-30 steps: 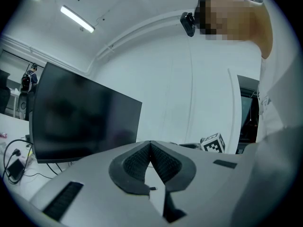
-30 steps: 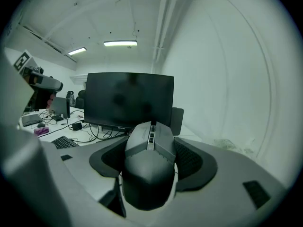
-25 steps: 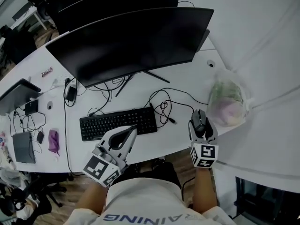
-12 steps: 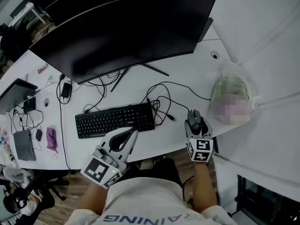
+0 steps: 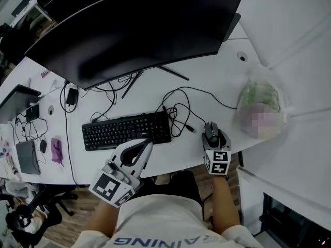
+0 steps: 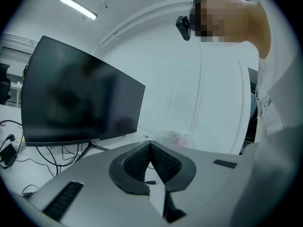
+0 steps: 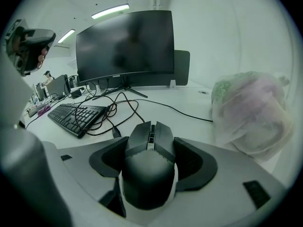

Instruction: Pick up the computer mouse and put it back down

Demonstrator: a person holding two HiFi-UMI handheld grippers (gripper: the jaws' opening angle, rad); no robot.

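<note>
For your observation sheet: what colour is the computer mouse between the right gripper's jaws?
The computer mouse is black, clearest in the right gripper view.

Black mouse [image 5: 211, 133], black keyboard [image 5: 125, 130], white desk [image 5: 217, 81], black-and-white markers [image 5: 218, 161] on right hand-held gripper [image 5: 211, 130].

**Desk layout, dial centred on the keyboard**

On the desk [image 5: 207, 81], the keyboard [image 5: 126, 130] lies in front of the monitor [image 5: 134, 30], which stands at its 12 o'clock. Loose cables [image 5: 178, 110] lie at 2 o'clock, between the keyboard and the computer mouse [image 5: 211, 132]. The mouse is at 3 o'clock, near the front edge, between the jaws of the right gripper [image 7: 150, 141], which touch its sides. A plastic bag [image 5: 258, 105] rests at the mouse's 2 o'clock. The left gripper [image 5: 146, 143] is at the keyboard's 5 o'clock, over the front edge. Small devices [image 5: 26, 156] lie toward 9 o'clock.
</note>
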